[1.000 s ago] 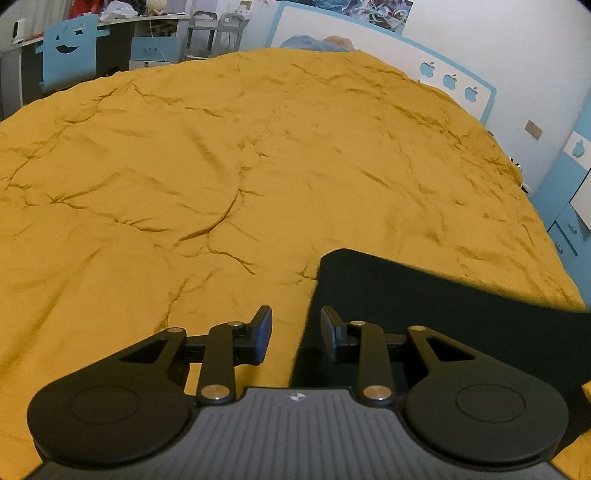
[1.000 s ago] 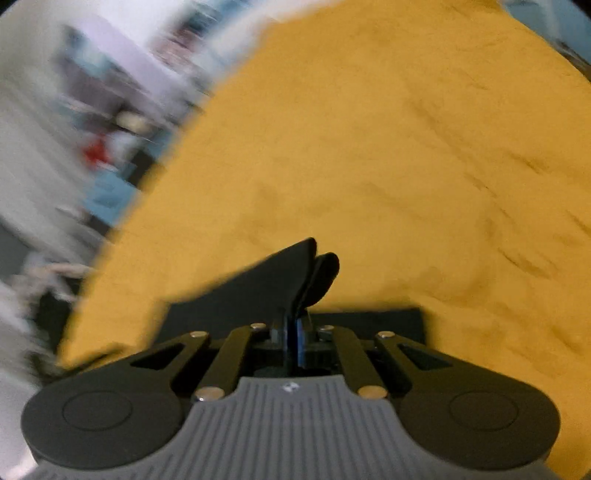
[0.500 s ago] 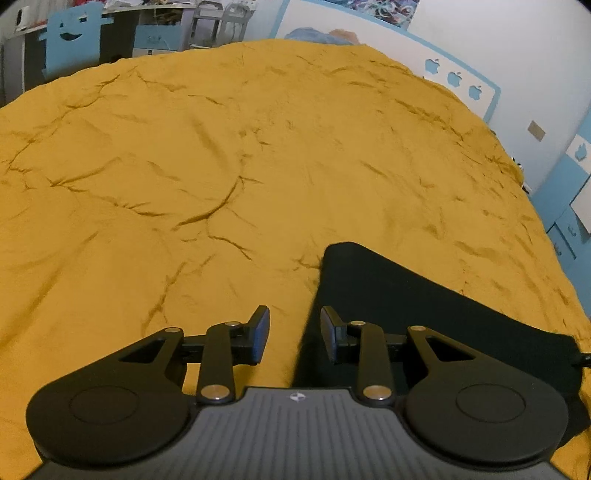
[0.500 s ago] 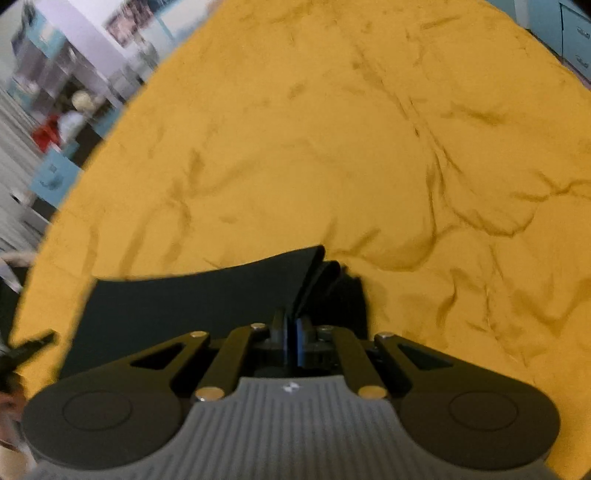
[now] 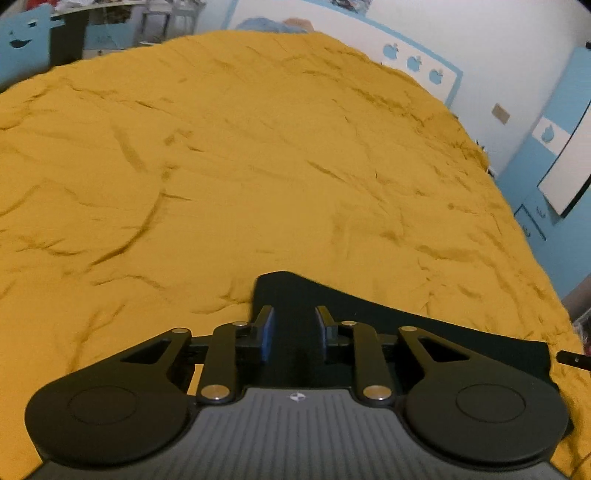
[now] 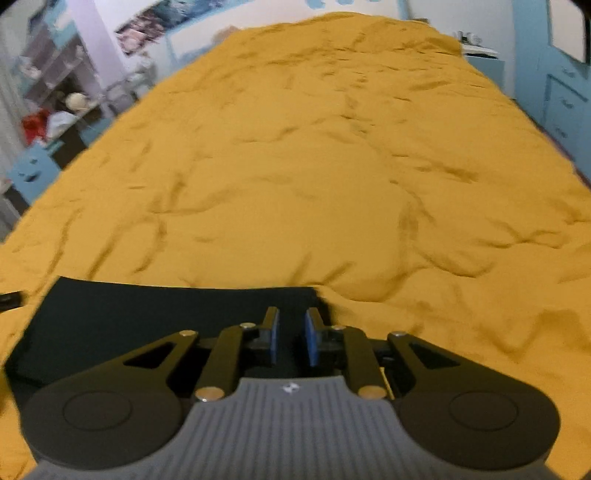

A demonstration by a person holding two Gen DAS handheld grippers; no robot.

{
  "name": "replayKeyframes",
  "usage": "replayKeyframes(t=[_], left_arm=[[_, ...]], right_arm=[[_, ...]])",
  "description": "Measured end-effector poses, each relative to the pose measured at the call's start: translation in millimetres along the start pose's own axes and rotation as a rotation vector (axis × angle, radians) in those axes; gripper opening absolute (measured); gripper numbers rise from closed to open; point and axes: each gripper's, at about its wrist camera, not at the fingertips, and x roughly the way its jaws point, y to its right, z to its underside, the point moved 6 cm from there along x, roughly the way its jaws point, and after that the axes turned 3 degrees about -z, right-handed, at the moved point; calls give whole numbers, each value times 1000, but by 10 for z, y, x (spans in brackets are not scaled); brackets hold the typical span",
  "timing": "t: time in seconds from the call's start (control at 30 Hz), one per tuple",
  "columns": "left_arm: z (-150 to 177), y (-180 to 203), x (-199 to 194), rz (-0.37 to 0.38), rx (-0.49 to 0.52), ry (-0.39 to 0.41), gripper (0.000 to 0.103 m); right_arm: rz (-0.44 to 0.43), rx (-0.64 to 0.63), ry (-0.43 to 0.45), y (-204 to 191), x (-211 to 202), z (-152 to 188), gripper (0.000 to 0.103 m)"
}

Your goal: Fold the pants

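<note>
Both wrist views look low across the bedspread (image 5: 258, 166).

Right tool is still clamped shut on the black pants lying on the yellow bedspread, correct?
Not quite. The right wrist view shows the right tool open, its jaws apart over the black pants, gripping nothing. The pants do lie on the yellow bedspread.

No legible words, numbers or brand names appeared in either view. The only marks were pictorial: a small white emblem (image 5: 297, 397) stamped on the ribbed grey body of the left gripper, and its twin (image 6: 290, 388) on the right gripper's body. Blue apple-shaped cut-outs (image 5: 413, 62) decorated the white headboard. The posters (image 6: 147, 20) on the far wall were perhaps printed, but too blurred to read.
</note>
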Motion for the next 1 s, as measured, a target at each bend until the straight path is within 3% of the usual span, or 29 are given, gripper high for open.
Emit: replayKeyframes(t=[0.13,0.23,0.37,0.53,0.63,0.77,1.0], left_arm=[[-11,37,389,-55,39,-47,16],[-26,-49,615,-107,31,-72,8],[-13,-115,772,-125,30,-89,6],[-66,-86,426,-179,85,-52,9],[3,-27,100,-140,160,-80,9],[252,3,-204,-138,231,-154,9],[803,-129,-394,-151,227,-237,9]], right_arm=[[29,-30,-28,-22,165,96,11],[36,-1,-45,78,315,188,5],[38,28,-41,175,354,248,0],[88,-5,-24,58,153,228,6],[47,-12,-7,-116,-8,291,9],[43,-41,10,-341,-120,480,10],[64,-10,19,-384,-262,857,12]])
